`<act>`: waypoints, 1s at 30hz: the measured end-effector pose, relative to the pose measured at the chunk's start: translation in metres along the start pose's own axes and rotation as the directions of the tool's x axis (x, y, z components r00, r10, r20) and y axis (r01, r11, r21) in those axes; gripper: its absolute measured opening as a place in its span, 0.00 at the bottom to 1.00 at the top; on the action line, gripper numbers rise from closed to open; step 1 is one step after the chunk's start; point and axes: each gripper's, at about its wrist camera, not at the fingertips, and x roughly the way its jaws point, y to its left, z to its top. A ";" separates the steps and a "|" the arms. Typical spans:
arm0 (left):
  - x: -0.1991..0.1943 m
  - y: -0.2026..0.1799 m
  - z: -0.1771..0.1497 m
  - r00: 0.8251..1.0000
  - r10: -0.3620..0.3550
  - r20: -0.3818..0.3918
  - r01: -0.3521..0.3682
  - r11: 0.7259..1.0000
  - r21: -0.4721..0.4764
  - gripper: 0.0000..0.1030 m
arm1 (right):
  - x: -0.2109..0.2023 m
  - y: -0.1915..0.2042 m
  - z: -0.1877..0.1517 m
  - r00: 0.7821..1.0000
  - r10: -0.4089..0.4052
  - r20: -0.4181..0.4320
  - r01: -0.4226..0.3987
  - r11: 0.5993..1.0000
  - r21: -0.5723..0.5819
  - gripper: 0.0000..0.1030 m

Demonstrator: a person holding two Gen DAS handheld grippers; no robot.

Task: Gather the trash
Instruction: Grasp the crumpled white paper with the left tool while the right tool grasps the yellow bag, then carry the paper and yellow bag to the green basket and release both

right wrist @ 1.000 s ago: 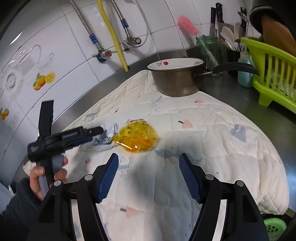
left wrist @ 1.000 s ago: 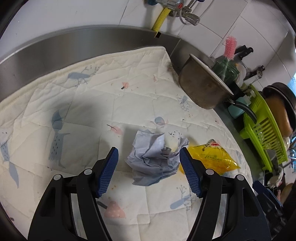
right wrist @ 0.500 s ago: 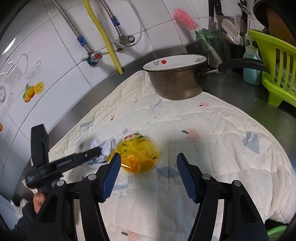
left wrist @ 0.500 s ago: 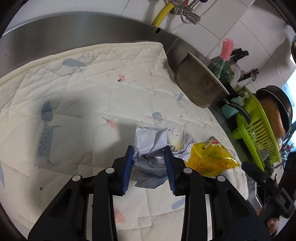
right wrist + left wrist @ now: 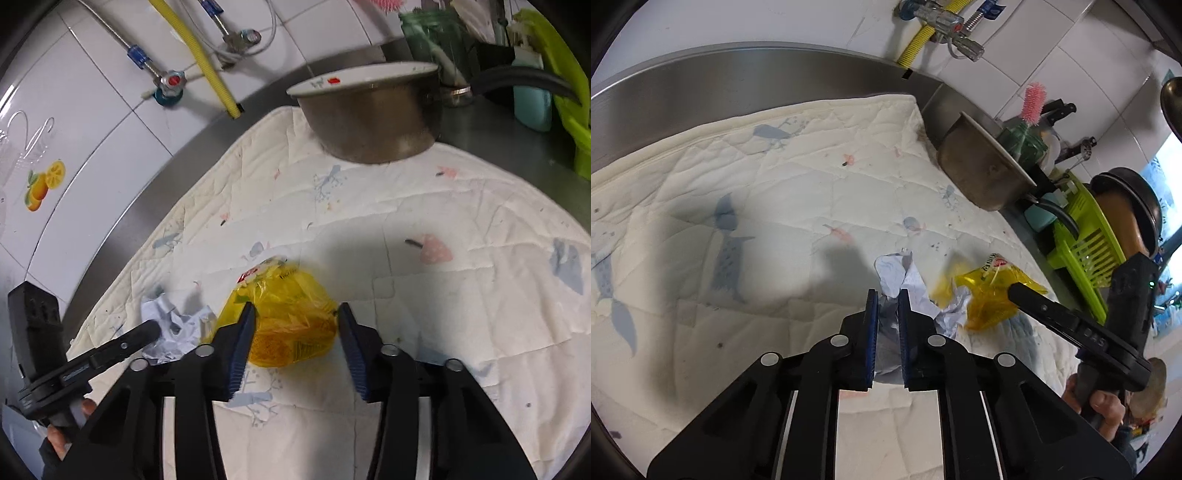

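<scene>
With both pieces of trash lying side by side on the quilted mat, this is the grasp step: the left gripper has just closed and pinches the crumpled paper. The right gripper has been closing around the yellow wrapper, jaws half-wide, not clearly pressing. Next, I judge: finish that squeeze, then lift both.

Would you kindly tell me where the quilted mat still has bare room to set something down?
The white quilted mat lies bare on its left half, toward the steel backsplash, and right of the yellow plastic wrapper. It is crowded around the crumpled white paper and by the steel saucepan.
</scene>
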 end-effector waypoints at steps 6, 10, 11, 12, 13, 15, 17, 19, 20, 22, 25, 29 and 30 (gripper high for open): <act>-0.016 0.000 -0.007 1.000 -0.005 0.014 0.005 1.000 0.013 0.09 | -0.020 -0.002 -0.010 0.999 0.030 0.037 -0.031 0.999 0.036 0.26; -0.029 -0.003 -0.016 1.000 -0.010 0.014 0.010 1.000 0.013 0.08 | -0.055 0.003 -0.021 0.997 0.048 0.064 -0.049 0.999 0.011 0.24; -0.035 -0.004 -0.019 1.000 -0.020 0.018 0.020 1.000 0.010 0.08 | -0.070 0.006 -0.027 0.996 0.038 0.079 -0.037 0.999 -0.011 0.24; -0.040 -0.006 -0.022 0.999 -0.027 0.023 0.027 1.000 0.011 0.08 | -0.084 0.007 -0.031 0.995 0.031 0.093 -0.029 0.999 -0.025 0.24; -0.046 -0.008 -0.025 0.999 -0.036 0.029 0.036 0.999 0.014 0.08 | -0.100 0.008 -0.039 0.994 0.034 0.104 -0.030 0.999 -0.040 0.24; -0.059 -0.015 -0.033 0.998 -0.054 0.037 0.054 0.998 0.022 0.08 | -0.129 0.006 -0.054 0.992 0.017 0.123 -0.010 0.998 -0.056 0.24; -0.074 -0.026 -0.043 0.996 -0.084 0.041 0.082 0.996 0.033 0.08 | -0.159 0.001 -0.074 0.990 -0.007 0.143 0.018 0.997 -0.070 0.24; -0.085 -0.037 -0.050 0.993 -0.106 0.046 0.104 0.993 0.052 0.08 | -0.187 -0.008 -0.095 0.985 -0.056 0.162 0.070 0.995 -0.078 0.25; -0.090 -0.044 -0.054 0.992 -0.120 0.045 0.117 0.991 0.062 0.08 | -0.203 -0.018 -0.108 0.983 -0.085 0.164 0.098 0.992 -0.074 0.25; -0.100 -0.063 -0.066 0.988 -0.150 0.039 0.145 0.985 0.095 0.08 | -0.227 -0.036 -0.132 0.975 -0.154 0.163 0.166 0.984 -0.063 0.26; -0.110 -0.096 -0.087 0.979 -0.205 0.023 0.200 0.969 0.143 0.08 | -0.255 -0.071 -0.169 0.947 -0.288 0.140 0.296 0.954 -0.041 0.27; -0.108 -0.132 -0.112 0.967 -0.253 -0.020 0.253 0.950 0.184 0.08 | -0.278 -0.119 -0.208 0.917 -0.389 0.084 0.387 0.921 0.039 0.27; -0.105 -0.144 -0.121 0.963 -0.267 -0.038 0.269 0.943 0.194 0.08 | -0.281 -0.127 -0.214 0.910 -0.408 0.078 0.405 0.913 0.050 0.29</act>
